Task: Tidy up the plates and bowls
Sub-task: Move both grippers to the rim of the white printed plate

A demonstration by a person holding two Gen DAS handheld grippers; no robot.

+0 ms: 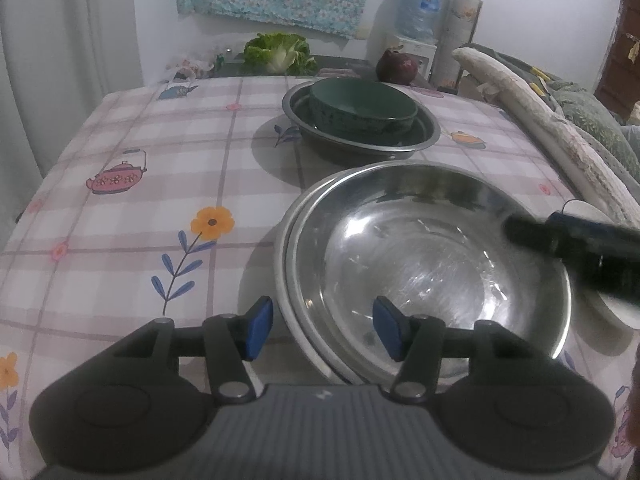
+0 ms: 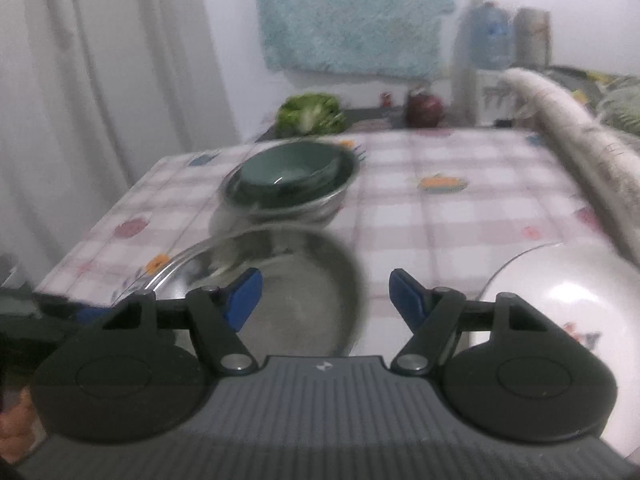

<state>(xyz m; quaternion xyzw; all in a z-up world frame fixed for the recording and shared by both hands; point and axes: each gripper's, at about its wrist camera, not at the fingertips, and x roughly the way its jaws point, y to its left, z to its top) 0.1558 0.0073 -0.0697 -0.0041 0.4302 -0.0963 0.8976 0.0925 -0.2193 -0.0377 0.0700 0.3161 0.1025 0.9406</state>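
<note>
A large steel bowl [image 1: 424,248] sits on a white plate [image 1: 290,312] near the table's front. My left gripper [image 1: 322,330] is open, its fingers straddling the bowl's near-left rim. Farther back a green bowl [image 1: 362,108] rests inside a steel basin [image 1: 424,136]. In the blurred right wrist view my right gripper [image 2: 326,300] is open and empty above the table, between the steel bowl [image 2: 296,288] on the left and a white plate [image 2: 560,300] on the right. The green bowl [image 2: 288,172] and its basin [image 2: 280,204] lie beyond. The right gripper's dark body [image 1: 580,248] shows over the bowl's right rim.
The table has a checked floral cloth [image 1: 160,160]. A cabbage [image 1: 280,52], a dark red onion [image 1: 396,66] and a water bottle [image 1: 418,8] stand behind it. A rolled mat [image 1: 540,120] and bedding run along the right edge. A curtain hangs on the left.
</note>
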